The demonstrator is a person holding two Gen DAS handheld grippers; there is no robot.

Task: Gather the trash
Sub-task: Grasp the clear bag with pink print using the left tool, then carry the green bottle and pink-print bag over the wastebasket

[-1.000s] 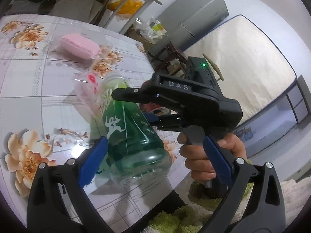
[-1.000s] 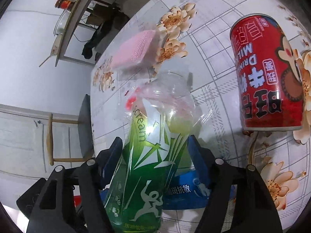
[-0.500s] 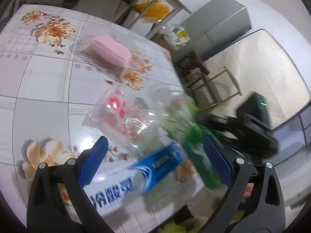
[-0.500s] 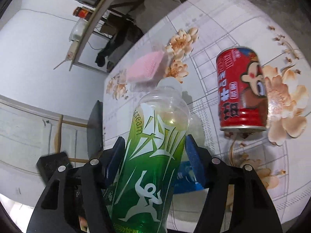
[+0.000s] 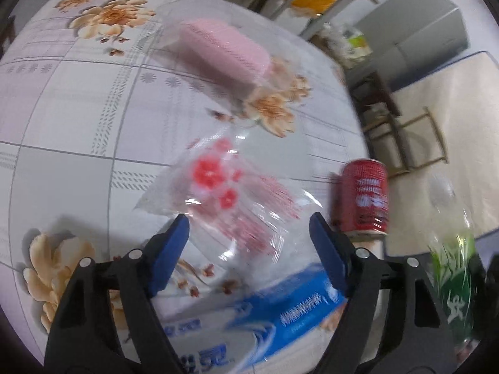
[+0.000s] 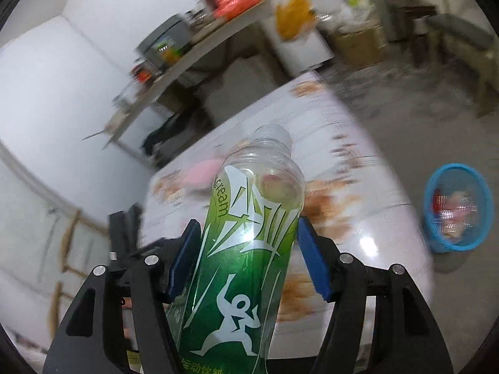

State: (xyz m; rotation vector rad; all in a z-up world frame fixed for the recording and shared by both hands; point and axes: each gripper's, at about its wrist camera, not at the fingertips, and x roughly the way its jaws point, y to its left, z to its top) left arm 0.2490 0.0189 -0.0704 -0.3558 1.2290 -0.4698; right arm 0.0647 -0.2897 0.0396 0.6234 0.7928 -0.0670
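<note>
The right hand-held gripper [image 6: 248, 263] is clamped on a green plastic bottle [image 6: 249, 249], its blue pads pressing the labelled body on both sides. The bottle is empty and uncapped, its clear neck pointing away from the camera, and it is lifted clear of the worktop [image 6: 358, 218]. The same bottle appears at the far right edge of the left wrist view, blurred, beyond the worktop's edge.

On the floor to the right of the worktop stands a blue mesh basket [image 6: 436, 187] with some red and pale wrappers already inside; it is well apart from the bottle.

The left hand-held gripper [image 5: 249, 233] hangs over the worktop with its jaws apart; they have just been closing. Between and below the blue fingers [image 5: 170, 249] lies a crumpled clear plastic wrapper [image 5: 237, 199] printed with red flowers, but the pads do not press on it. Nearer the camera, partly under the wrapper's near edge, a blue and white toothpaste box [image 5: 249, 327] lies flat on the floral cloth. A red drink can [image 5: 365, 199] stands upright at the worktop's right edge, just right of the wrapper. Farther away, a pink sponge-like block in a clear bag [image 5: 221, 53] rests on the cloth, well apart from the gripper.

Both views are smeared by motion, the right one more so.
</note>
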